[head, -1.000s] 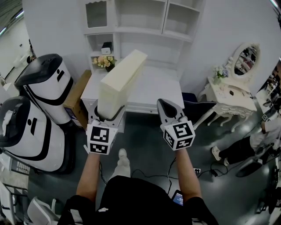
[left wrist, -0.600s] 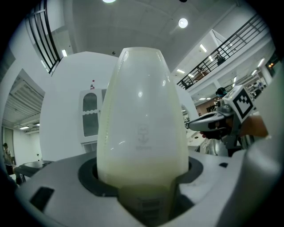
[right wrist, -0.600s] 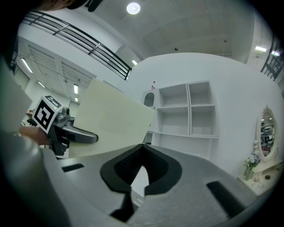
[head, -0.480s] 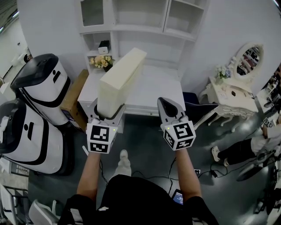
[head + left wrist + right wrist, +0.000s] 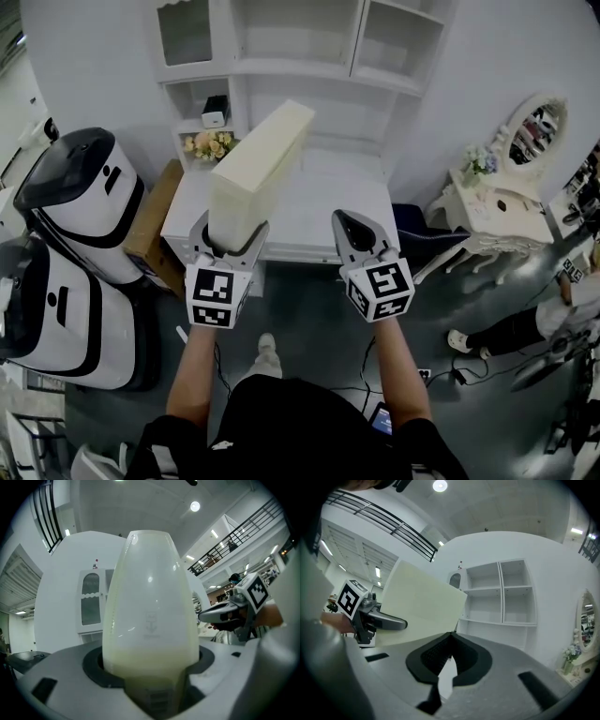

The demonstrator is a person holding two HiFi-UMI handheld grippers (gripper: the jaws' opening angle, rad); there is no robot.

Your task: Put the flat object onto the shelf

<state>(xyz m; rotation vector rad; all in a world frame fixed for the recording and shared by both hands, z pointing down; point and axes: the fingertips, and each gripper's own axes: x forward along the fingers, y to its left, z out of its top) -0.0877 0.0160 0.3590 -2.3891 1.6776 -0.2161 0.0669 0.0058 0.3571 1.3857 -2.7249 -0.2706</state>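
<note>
A cream flat slab (image 5: 258, 173) stands on edge, tilted away toward the white shelf unit (image 5: 300, 66). My left gripper (image 5: 230, 236) is shut on its near end, and in the left gripper view the slab (image 5: 150, 606) fills the space between the jaws. The slab hangs above the front of the white desk (image 5: 323, 202) under the shelves. My right gripper (image 5: 354, 230) floats to the right of the slab, shut and empty, its tips meeting in the right gripper view (image 5: 450, 637). That view also shows the slab (image 5: 422, 602) at its left.
Two white-and-black robots (image 5: 75, 187) and a cardboard box (image 5: 155, 225) stand left of the desk. Flowers (image 5: 211, 143) and a small device (image 5: 215, 111) sit in the left cubbies. A vanity with an oval mirror (image 5: 525, 141) and a person (image 5: 525, 323) are at the right.
The view has drifted a little toward the desk and shelves. Both grippers keep their pose, and the slab stays in the left one.
</note>
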